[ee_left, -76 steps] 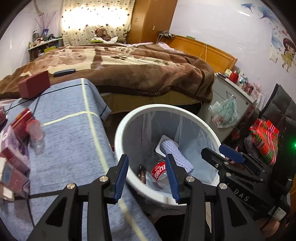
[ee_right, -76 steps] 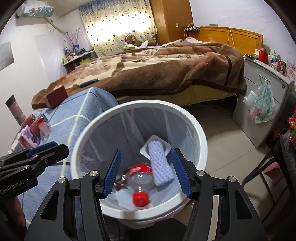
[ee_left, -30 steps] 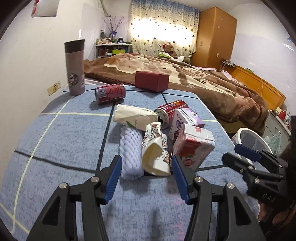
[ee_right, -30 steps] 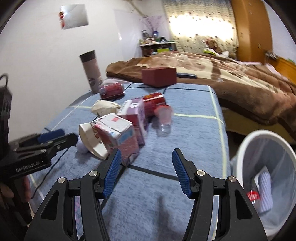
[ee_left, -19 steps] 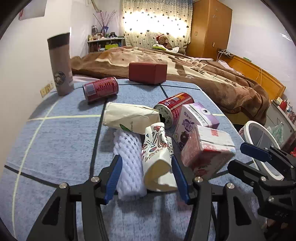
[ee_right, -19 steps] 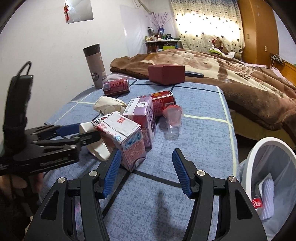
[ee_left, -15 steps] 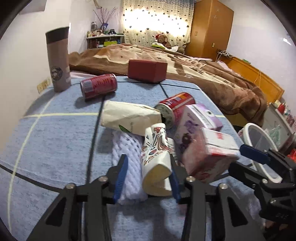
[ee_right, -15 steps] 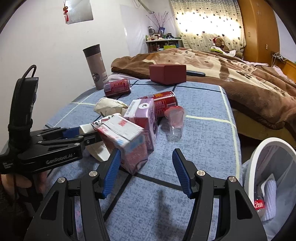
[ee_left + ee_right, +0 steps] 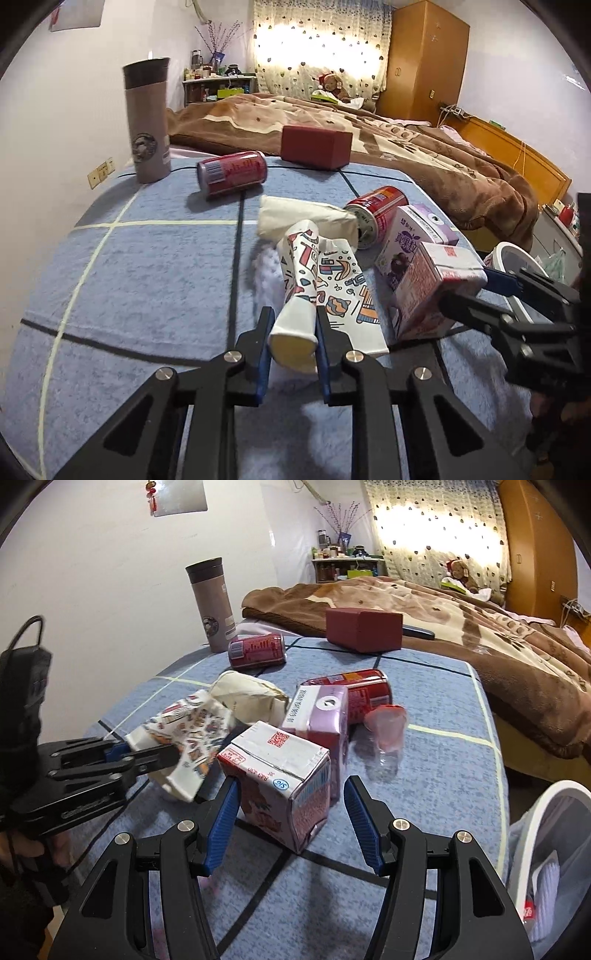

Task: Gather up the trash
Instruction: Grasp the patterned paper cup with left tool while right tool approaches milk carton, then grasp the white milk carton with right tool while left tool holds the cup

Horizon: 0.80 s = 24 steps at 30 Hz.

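My left gripper (image 9: 293,332) has a crushed, patterned paper cup (image 9: 299,280) between its blue pads. Its jaws are closing and pinch the cup's rim. The right wrist view shows the same cup (image 9: 184,731) in the left gripper (image 9: 147,753). My right gripper (image 9: 291,812) stands open low over the table, its fingers on either side of a pink drink carton (image 9: 280,775). Also on the blue cloth lie a purple carton (image 9: 317,720), two red cans (image 9: 376,214) (image 9: 232,175), a cream paper bag (image 9: 303,221), white foam netting (image 9: 266,273) and a clear plastic cup (image 9: 384,731).
A white trash bin (image 9: 554,812) with a liner and some trash stands off the table's right edge. A tall brown thermos (image 9: 147,122) and a dark red box (image 9: 314,147) stand at the far side. Beyond lies a bed with a brown blanket (image 9: 424,155).
My left gripper moved forward over the paper cup and its jaws narrowed onto it. My right gripper came closer to the pink carton, which now sits between its fingers.
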Each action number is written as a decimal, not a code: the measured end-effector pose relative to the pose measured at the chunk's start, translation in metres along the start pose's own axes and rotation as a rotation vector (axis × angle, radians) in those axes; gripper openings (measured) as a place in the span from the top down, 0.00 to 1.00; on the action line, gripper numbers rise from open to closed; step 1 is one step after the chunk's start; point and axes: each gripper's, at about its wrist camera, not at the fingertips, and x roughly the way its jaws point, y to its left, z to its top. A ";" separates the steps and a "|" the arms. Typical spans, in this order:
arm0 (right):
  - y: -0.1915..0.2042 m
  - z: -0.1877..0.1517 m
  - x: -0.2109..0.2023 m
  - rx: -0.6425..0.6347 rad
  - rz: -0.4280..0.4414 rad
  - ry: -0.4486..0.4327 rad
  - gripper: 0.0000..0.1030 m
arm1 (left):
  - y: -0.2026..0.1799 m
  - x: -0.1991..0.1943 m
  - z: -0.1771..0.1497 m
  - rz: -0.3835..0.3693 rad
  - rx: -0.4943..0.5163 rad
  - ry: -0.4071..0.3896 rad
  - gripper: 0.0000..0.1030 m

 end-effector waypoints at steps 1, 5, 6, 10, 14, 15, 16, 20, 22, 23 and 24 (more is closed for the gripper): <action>0.000 0.001 0.002 0.001 0.006 0.002 0.42 | 0.002 -0.003 -0.002 -0.001 -0.002 -0.004 0.79; -0.004 0.003 0.009 0.009 0.049 0.013 0.42 | 0.010 -0.012 -0.006 0.000 -0.008 -0.003 0.79; -0.004 0.004 0.011 0.013 0.069 0.015 0.42 | 0.011 -0.014 -0.007 0.004 -0.011 -0.004 0.79; -0.004 0.006 0.016 0.030 0.080 0.022 0.42 | 0.015 -0.021 -0.009 0.005 -0.017 -0.013 0.79; 0.003 0.004 0.018 0.024 0.096 0.040 0.42 | 0.013 -0.019 -0.012 0.005 -0.019 -0.005 0.79; 0.004 0.002 0.019 0.028 0.097 0.047 0.42 | 0.012 -0.018 -0.013 0.007 -0.017 -0.002 0.79; 0.006 0.001 0.019 0.035 0.086 0.051 0.42 | 0.012 -0.018 -0.014 0.003 -0.022 0.000 0.79; 0.008 -0.005 0.014 0.039 0.065 0.040 0.63 | 0.010 -0.016 -0.014 -0.011 -0.033 0.001 0.77; 0.009 -0.007 0.010 0.039 0.055 0.037 0.64 | 0.010 -0.015 -0.014 0.000 -0.031 0.006 0.66; 0.009 -0.007 0.008 0.040 0.048 0.033 0.64 | 0.008 -0.015 -0.013 0.007 -0.025 0.003 0.63; 0.009 -0.008 0.007 0.040 0.039 0.035 0.64 | 0.008 -0.015 -0.012 0.010 -0.023 -0.003 0.57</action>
